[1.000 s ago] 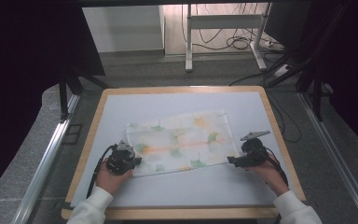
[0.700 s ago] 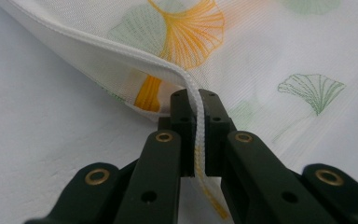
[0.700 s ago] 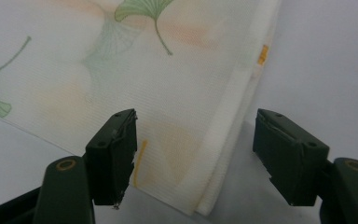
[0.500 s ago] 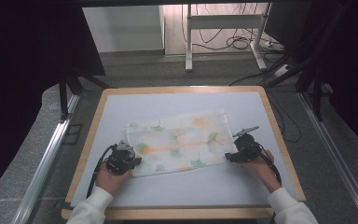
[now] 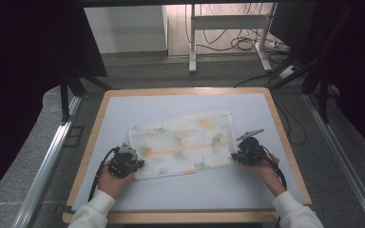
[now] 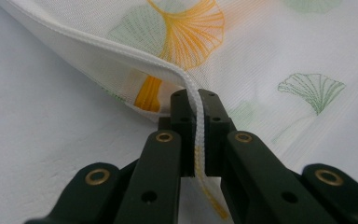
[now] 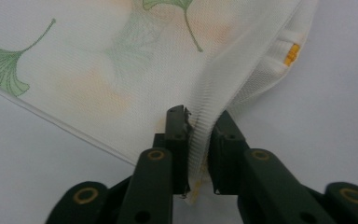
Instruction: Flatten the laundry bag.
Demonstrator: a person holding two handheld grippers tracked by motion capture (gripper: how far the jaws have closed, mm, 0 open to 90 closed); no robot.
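Note:
A white cloth (image 5: 183, 145) printed with green and orange ginkgo leaves lies folded on the pale mat (image 5: 171, 109). My left gripper (image 5: 134, 165) is at its near left corner and is shut on the hemmed edge of the cloth (image 6: 270, 56), which runs between the jaws of my left gripper (image 6: 197, 100). My right gripper (image 5: 235, 155) is at the near right corner. Its jaws have just been closing, and in the right gripper view my right gripper (image 7: 200, 119) pinches a raised fold of the cloth (image 7: 98, 70).
The mat lies in a wooden-rimmed tabletop (image 5: 285, 142). Metal rails (image 5: 43, 166) run along both sides. Beyond the far edge are a white stand (image 5: 192, 42) and loose cables (image 5: 240, 42) on the floor.
My right gripper has moved left onto the cloth's near right corner and closed on it. The left gripper has kept still on its corner.

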